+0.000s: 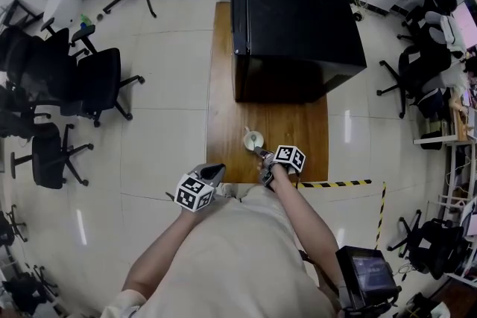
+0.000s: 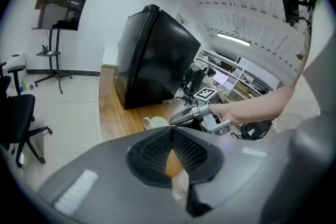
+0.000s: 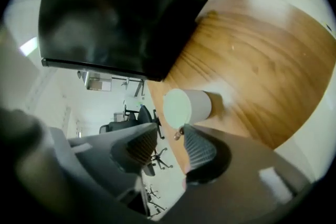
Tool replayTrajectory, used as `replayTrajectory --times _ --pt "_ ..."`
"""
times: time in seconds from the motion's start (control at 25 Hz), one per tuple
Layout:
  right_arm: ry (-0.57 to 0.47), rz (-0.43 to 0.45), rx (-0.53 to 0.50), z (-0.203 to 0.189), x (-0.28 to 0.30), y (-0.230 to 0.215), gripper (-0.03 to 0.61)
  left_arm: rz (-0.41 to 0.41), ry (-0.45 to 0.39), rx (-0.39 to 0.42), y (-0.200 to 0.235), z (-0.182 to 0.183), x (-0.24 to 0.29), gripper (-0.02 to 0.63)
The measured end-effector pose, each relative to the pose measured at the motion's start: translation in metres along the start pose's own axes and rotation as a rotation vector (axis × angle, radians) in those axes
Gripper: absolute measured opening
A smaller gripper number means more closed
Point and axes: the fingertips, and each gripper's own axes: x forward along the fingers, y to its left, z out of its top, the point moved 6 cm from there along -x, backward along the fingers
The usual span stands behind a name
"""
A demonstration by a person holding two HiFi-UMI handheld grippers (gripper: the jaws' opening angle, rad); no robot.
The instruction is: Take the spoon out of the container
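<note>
Jaws, right: parted on right gripper (image 3: 169, 136); pads press on nothing; gap aimed at the cup mouth.
Jaws, left: pressed together on left gripper (image 2: 171, 136); nothing between.
Black cabinet (image 1: 294, 18): largest item; fills far end of table, front closed.
Table (image 1: 223, 86): wood top; near part carries only the cup.
Cup (image 1: 253, 138): white, handled, upright; stands near of the cabinet, just far-left of the right gripper.
Spoon: not plainly seen in any view. Small dark tip (image 3: 178, 135) sits between the right jaws, just beside the cup rim, and is probably the handle end. Rest presumably down inside the cup.
Handling (judged): light, stiff, smooth, likely slippery under the pads. Cup also light, so could slide or tip if the spoon drags on the rim.
Hold (judged): on the handle end above the rim, pads flat across it, then straight lift clear of the cup.
Pose, right: right forearm (image 1: 302, 223) reaches in from near right over the table edge; gripper tilted down toward the cup, marker cube uppermost.
Pose, left: low at the near table edge, left of the cup and apart from it; idle.
</note>
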Motion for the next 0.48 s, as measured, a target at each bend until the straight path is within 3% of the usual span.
replayTrajectory --times 0.48 --pt "-0.013 -0.054 0.091 -0.011 0.018 -0.006 0.106 0.000 0.016 -0.008 0.014 -0.009 -0.011 0.000"
